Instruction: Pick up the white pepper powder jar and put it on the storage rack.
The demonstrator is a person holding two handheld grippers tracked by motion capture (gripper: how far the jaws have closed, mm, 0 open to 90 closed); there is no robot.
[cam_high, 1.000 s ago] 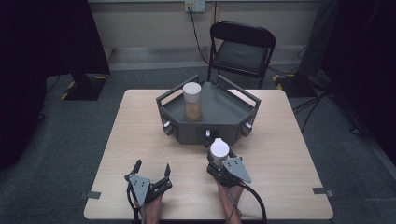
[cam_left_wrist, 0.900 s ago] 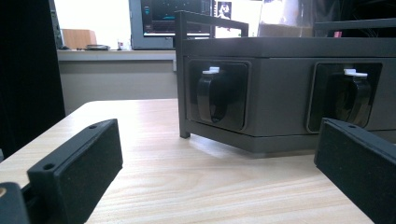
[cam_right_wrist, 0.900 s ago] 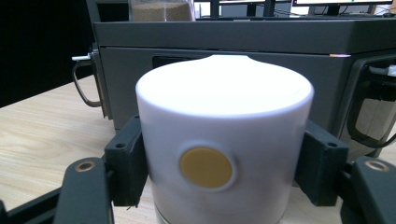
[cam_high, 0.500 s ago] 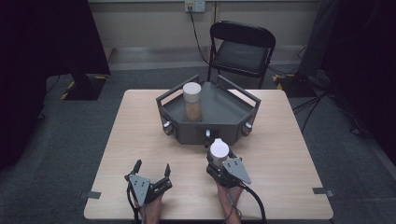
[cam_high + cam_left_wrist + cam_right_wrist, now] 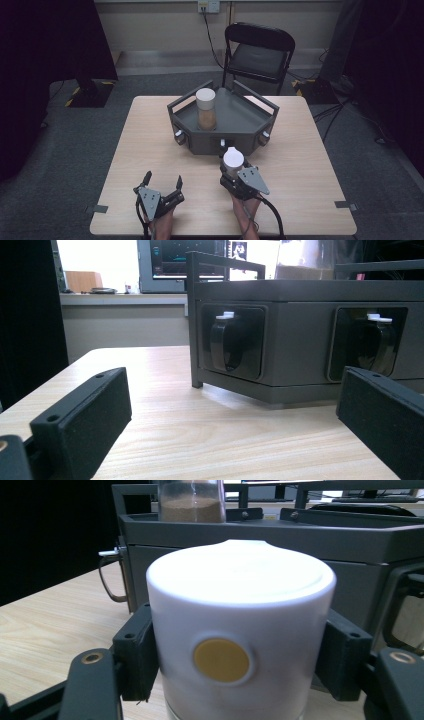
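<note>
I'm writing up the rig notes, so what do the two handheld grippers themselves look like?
Both are dark, near-black tools. The left claw and the right claw each have two blocky black jaws with small screw holes, and carry a grey three-cornered plate on top. A black cable trails back from each. No sleeves are visible on the forearms.

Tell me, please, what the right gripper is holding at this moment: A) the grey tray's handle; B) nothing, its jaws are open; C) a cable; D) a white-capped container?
D: in the right gripper view, the right gripper has both jaws pressed against a white-capped container.
</note>
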